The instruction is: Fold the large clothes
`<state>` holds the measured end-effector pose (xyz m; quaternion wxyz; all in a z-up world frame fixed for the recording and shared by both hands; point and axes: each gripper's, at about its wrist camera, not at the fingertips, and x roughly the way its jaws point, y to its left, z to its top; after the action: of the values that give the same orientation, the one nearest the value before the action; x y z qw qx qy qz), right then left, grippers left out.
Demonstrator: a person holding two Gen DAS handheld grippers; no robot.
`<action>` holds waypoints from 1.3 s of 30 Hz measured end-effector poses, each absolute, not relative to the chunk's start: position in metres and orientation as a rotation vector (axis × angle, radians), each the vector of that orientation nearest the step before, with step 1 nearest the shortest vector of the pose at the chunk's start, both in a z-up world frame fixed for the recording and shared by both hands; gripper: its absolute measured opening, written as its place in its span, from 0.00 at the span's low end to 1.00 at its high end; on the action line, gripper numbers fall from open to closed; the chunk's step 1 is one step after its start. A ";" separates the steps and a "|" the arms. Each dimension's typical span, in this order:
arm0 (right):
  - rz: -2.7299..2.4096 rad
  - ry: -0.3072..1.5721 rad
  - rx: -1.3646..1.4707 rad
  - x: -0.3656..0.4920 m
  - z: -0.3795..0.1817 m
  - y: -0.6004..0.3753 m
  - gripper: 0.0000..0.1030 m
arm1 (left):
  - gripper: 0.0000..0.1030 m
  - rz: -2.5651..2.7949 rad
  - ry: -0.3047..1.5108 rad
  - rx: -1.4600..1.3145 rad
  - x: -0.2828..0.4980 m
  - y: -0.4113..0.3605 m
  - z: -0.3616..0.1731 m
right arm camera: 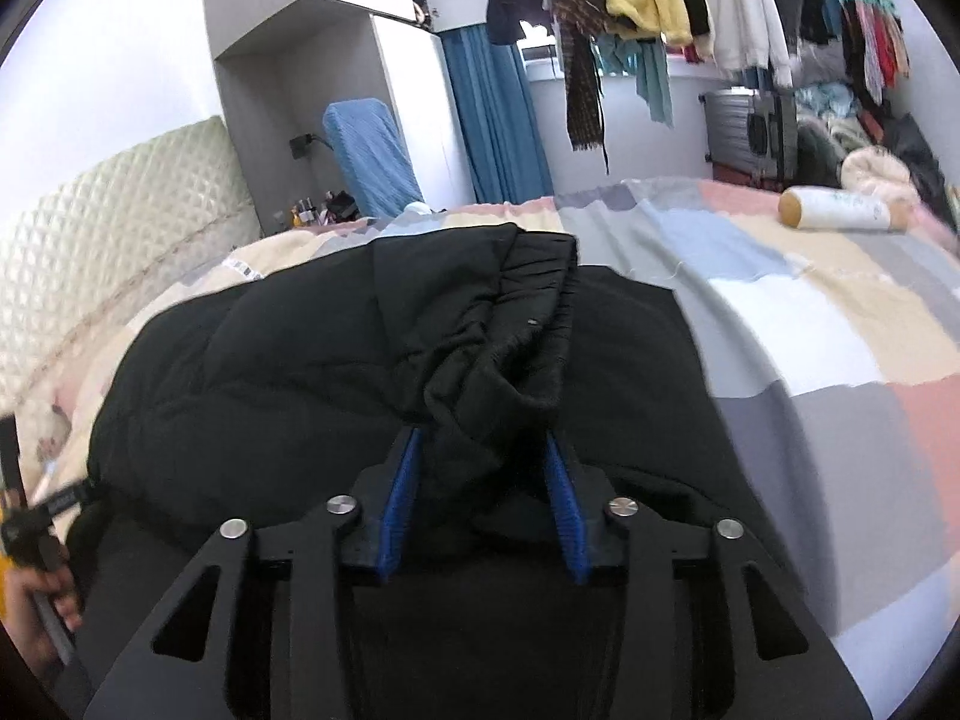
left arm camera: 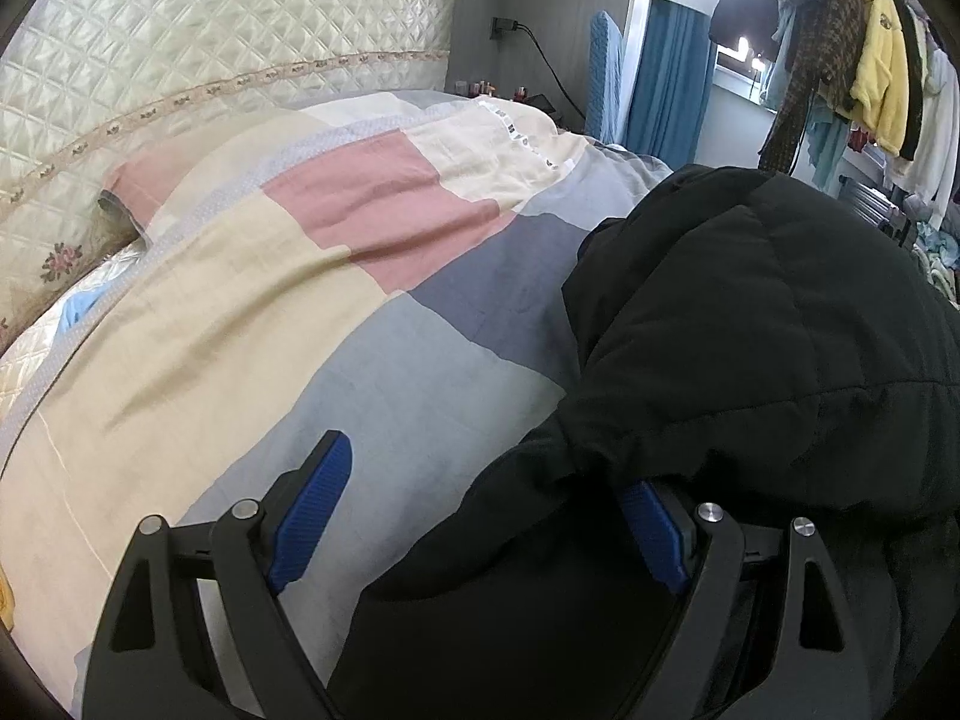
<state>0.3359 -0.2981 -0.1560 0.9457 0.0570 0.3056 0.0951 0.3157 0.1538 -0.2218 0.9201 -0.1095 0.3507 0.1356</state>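
Observation:
A black puffer jacket (left arm camera: 750,330) lies bunched on the patchwork bedspread (left arm camera: 300,312). My left gripper (left arm camera: 480,462) is open wide at the jacket's near left edge. Its left pad (left arm camera: 312,516) hangs over bare bedspread, and jacket fabric drapes over the tip of its right pad (left arm camera: 651,534). In the right wrist view the jacket (right arm camera: 288,360) fills the middle, with a sleeve and its gathered cuff (right arm camera: 528,282) folded over the body. My right gripper (right arm camera: 483,450) is shut on the bunched sleeve, with fabric filling the gap between the blue pads.
A quilted cream headboard (left arm camera: 210,48) and a pillow (left arm camera: 138,180) stand at the far left. A white bottle with a tan end (right arm camera: 840,210) lies on the bed at the far right. Hanging clothes (right arm camera: 690,0), a suitcase (right arm camera: 750,126) and blue curtains (right arm camera: 498,120) are behind. A hand (right arm camera: 36,624) shows at the left edge.

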 end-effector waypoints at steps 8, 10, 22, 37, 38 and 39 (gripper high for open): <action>0.072 0.631 0.027 0.335 -0.157 -0.327 0.72 | 0.84 0.272 0.710 -0.209 0.312 0.149 -0.221; 0.060 0.673 0.044 0.340 -0.166 -0.335 0.72 | 0.84 0.271 0.714 -0.208 0.312 0.148 -0.221; -0.002 0.763 -0.082 0.374 -0.208 -0.339 0.80 | 0.84 0.265 0.717 -0.199 0.314 0.145 -0.225; -0.014 0.654 0.096 0.379 -0.187 -0.380 0.79 | 0.84 0.256 0.724 -0.208 0.316 0.145 -0.230; -0.020 0.669 0.100 0.380 -0.191 -0.382 0.79 | 0.84 0.255 0.725 -0.212 0.315 0.146 -0.230; -0.019 0.687 0.110 0.381 -0.196 -0.383 0.79 | 0.84 0.255 0.726 -0.215 0.315 0.147 -0.229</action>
<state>0.3807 -0.3831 -0.1965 0.9400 0.0539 0.3367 -0.0095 0.3149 0.1465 -0.2294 0.9213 -0.1047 0.3534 0.1241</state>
